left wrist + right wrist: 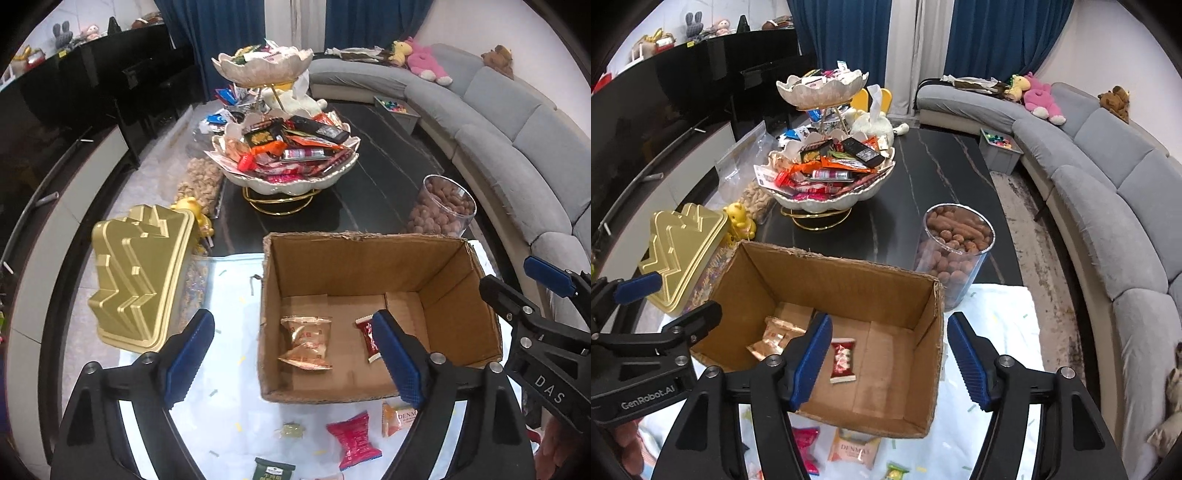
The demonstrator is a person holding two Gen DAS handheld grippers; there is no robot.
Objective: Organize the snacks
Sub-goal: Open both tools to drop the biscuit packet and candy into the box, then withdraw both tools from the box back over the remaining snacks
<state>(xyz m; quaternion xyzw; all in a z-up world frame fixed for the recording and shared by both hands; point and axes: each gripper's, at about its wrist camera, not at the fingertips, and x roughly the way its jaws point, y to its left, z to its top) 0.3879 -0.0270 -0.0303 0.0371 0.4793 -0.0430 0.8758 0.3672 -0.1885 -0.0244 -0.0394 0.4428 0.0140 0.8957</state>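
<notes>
the cardboard box (369, 258) sat open-topped on the pale cloth (229, 369), beside the gold tin (129, 280). on its floor lay two packets apart from each other: a gold snack packet (306, 343), crumpled, its long axis running roughly toward the near wall, and a red snack packet (843, 360), lying flat with its long axis near-to-far, one crimped end toward the camera. the left gripper (291, 358) hung over the box with its jaws wide apart and nothing between the pads. the right gripper (890, 358) likewise stood parted and empty above the box's right wall. more packets, including a pink packet (356, 441), lay on the cloth in front of the box.
</notes>
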